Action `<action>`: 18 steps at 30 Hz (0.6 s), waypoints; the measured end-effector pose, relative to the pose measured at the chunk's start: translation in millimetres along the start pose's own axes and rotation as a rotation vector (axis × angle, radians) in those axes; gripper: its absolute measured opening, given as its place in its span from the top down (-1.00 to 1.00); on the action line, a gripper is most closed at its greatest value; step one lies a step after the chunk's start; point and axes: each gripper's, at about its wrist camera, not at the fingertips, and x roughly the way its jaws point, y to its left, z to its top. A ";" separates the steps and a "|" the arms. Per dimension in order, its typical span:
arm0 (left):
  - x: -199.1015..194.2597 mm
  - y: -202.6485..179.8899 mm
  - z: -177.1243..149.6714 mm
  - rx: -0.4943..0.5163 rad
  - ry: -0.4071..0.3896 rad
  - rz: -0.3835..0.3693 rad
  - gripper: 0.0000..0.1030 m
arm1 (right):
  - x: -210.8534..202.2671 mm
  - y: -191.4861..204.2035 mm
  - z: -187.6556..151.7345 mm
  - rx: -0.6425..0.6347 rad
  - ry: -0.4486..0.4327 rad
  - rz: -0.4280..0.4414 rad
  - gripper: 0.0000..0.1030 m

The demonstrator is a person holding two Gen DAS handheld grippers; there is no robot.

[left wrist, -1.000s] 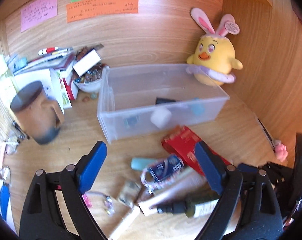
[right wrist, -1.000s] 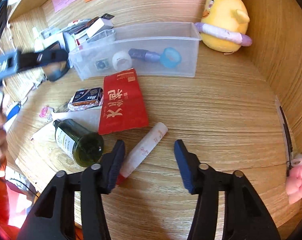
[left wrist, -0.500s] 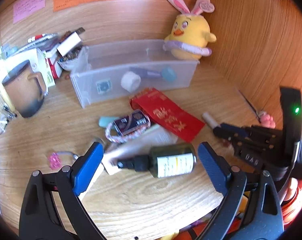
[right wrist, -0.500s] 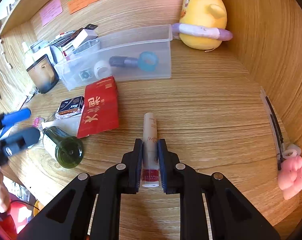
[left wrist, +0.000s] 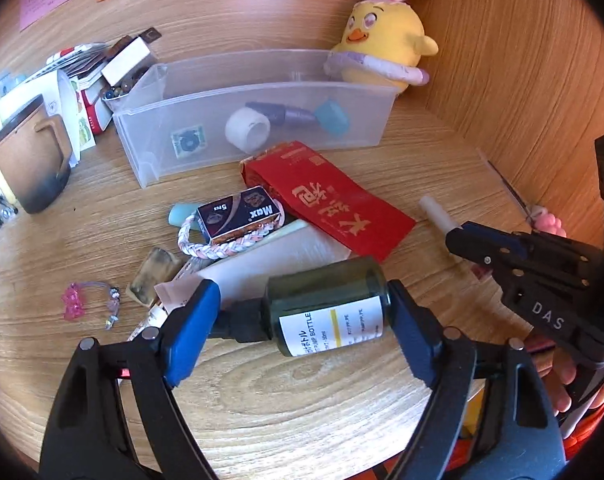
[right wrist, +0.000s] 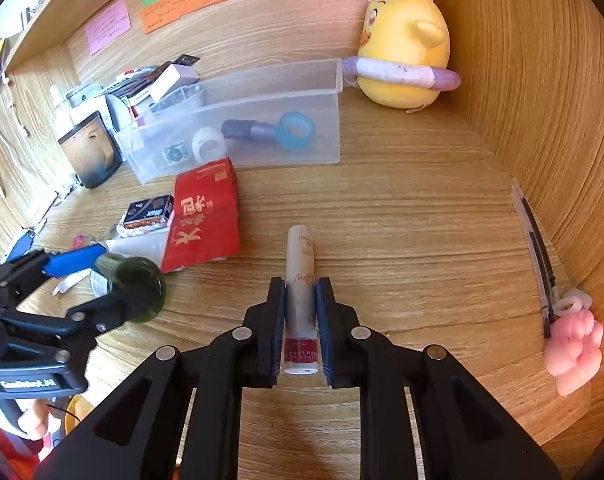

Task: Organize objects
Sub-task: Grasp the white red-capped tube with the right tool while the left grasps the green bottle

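Crowding open left tongs (left wrist: 302,316) astride green bottle (left wrist: 326,304): red packet (left wrist: 330,200); right tongs (right wrist: 299,320) clamping tube (right wrist: 299,264).

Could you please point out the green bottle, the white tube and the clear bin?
green bottle (left wrist: 329,305): left wrist view, label.
white tube (right wrist: 300,264): right wrist view, mid-body.
clear bin (right wrist: 277,152): right wrist view, front wall.

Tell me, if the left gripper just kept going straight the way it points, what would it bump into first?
The left gripper already has the dark green bottle lying between its open fingers, so that comes first. Beyond it lie the white packet and the red envelope, though depth is hard to judge.
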 end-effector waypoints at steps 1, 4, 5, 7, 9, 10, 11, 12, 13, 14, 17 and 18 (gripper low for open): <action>-0.5 0.5 -0.3 -0.004 -0.002 -0.002 -0.61 | -1.7 0.2 1.0 -0.003 -0.005 0.000 0.73; -4.7 0.5 -1.0 -0.005 -0.011 -0.006 -0.49 | -5.8 1.1 4.1 -0.005 -0.018 0.000 0.73; -5.8 0.6 -0.9 -0.006 -0.013 -0.009 -0.49 | -7.3 1.3 5.3 -0.004 -0.022 0.001 0.73; -8.3 1.9 -0.6 -0.013 -0.019 -0.012 -0.49 | -11.0 2.0 7.8 -0.005 -0.033 0.004 0.73; -12.6 3.6 -0.1 -0.021 -0.029 -0.012 -0.49 | -15.0 3.3 10.0 -0.009 -0.045 0.003 0.73; -14.9 4.1 0.6 -0.024 -0.034 -0.011 -0.49 | -17.2 4.3 11.5 -0.011 -0.053 0.003 0.73; -17.8 4.7 1.5 -0.025 -0.042 -0.011 -0.49 | -20.0 5.1 13.3 -0.012 -0.061 0.006 0.73; -21.9 5.2 3.1 -0.026 -0.053 -0.009 -0.49 | -22.1 5.9 14.9 -0.012 -0.068 0.009 0.73; -26.6 5.3 5.0 -0.025 -0.069 -0.003 -0.49 | -24.6 7.0 17.5 -0.013 -0.076 0.011 0.73; -31.6 5.1 6.5 -0.022 -0.085 0.003 -0.49 | -26.7 7.8 19.5 -0.014 -0.084 0.012 0.73; -48.4 5.7 14.2 -0.009 -0.142 0.018 -0.49 | -33.3 10.6 27.6 -0.020 -0.113 0.016 0.73; -54.1 6.5 18.1 -0.008 -0.163 0.022 -0.49 | -34.7 11.6 30.4 -0.020 -0.120 0.018 0.73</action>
